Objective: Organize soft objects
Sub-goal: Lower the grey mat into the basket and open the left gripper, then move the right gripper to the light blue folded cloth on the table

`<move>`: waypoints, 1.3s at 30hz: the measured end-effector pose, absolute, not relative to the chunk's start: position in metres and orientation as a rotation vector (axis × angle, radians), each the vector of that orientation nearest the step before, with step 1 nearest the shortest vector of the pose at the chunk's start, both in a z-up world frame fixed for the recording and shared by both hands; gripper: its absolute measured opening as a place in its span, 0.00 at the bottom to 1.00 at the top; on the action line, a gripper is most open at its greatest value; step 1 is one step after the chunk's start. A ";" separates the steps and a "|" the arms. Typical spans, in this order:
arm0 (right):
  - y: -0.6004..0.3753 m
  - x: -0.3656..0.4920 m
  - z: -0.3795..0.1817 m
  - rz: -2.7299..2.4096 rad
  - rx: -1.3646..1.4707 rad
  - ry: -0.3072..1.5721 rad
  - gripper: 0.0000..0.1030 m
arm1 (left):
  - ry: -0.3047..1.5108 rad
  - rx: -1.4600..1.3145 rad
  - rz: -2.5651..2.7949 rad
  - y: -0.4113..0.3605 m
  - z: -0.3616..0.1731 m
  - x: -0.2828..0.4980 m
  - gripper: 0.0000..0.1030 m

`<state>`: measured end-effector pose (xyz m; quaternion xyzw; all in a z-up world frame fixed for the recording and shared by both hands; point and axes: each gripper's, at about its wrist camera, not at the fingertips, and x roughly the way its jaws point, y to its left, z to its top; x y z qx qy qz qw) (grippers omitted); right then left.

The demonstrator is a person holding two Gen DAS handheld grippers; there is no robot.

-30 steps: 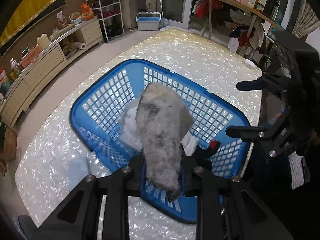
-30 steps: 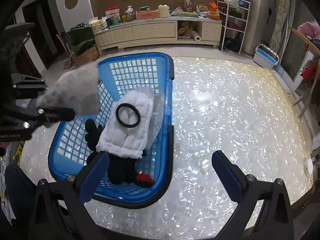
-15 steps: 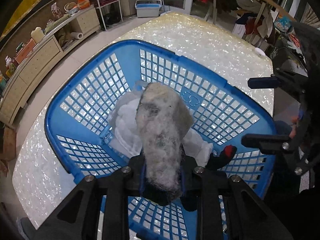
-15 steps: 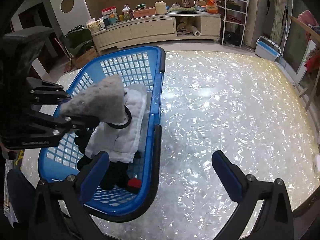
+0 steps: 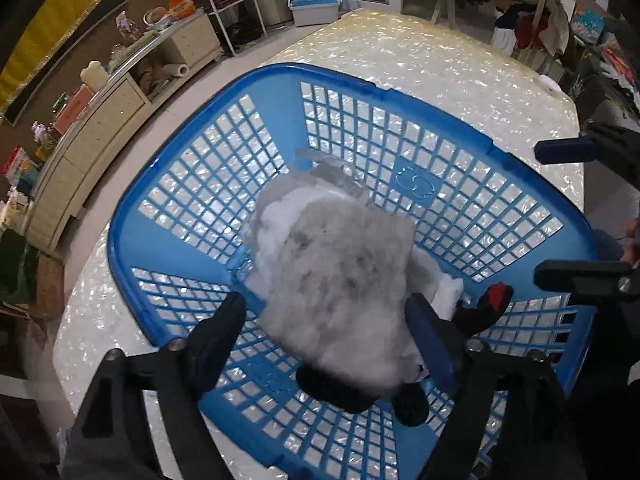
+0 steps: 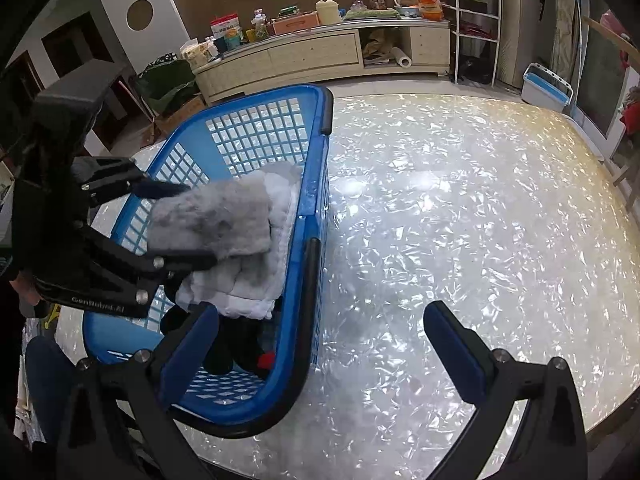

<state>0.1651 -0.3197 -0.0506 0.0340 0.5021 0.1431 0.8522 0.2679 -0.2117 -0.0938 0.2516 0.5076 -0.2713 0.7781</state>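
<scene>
Now the left gripper (image 5: 326, 318) is spreading wide over the blue basket (image 5: 192, 128), so the grey fluffy piece (image 5: 344, 276), pinched a moment ago, is settling onto the white padding (image 6: 248, 280) inside. The right gripper (image 6: 320, 344) is hanging wide and empty beside the basket.

The right gripper (image 6: 320, 340) hangs with its jaws spread wide, straddling the near right rim of the blue basket (image 6: 316, 184) on the pearly table (image 6: 460, 220). At left, the left gripper (image 6: 188, 224) reaches over the basket with its fingers parted around a grey fluffy piece (image 6: 212, 220), which lies on a white quilted cloth (image 6: 248, 280). Dark items with a red spot (image 6: 266, 360) fill the near end.
</scene>
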 end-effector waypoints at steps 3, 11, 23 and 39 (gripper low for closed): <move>-0.321 0.161 -0.047 0.311 0.077 1.058 1.00 | 1.101 0.549 -0.581 -0.208 -0.091 0.266 0.79; -0.318 0.151 -0.038 0.315 0.066 1.052 1.00 | 1.058 0.536 -0.558 -0.192 -0.069 0.244 0.86; -0.300 0.137 -0.012 0.315 0.039 1.006 1.00 | 0.953 0.481 -0.452 -0.144 -0.015 0.204 1.00; -0.219 0.143 0.004 0.422 -0.079 0.968 1.00 | 0.898 0.310 -0.375 -0.056 0.027 0.157 1.00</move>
